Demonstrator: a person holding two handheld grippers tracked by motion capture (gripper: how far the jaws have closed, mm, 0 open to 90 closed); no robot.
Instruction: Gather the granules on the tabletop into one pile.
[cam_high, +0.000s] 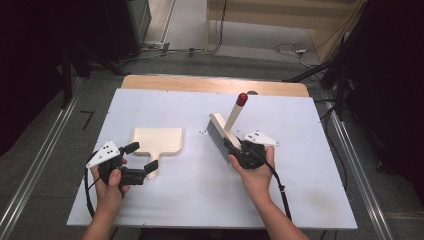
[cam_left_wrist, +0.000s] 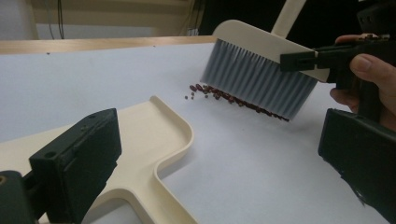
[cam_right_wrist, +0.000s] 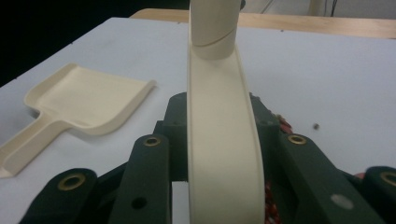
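Right gripper (cam_high: 235, 150) is clamped on the hand brush (cam_high: 220, 134) mid-desk (cam_high: 300, 200) over the red beans (cam_left_wrist: 224, 95), left gripper (cam_high: 141, 156) gapes around the dustpan (cam_high: 157, 140) handle, so an unheld pan could slide and beans scatter.

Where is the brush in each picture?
High view: the brush is right of centre, held by the right gripper.
Left gripper view: upper right, bristles over the red bits.
Right gripper view: its cream back runs up the middle.
Shared landmark: the cream dustpan.
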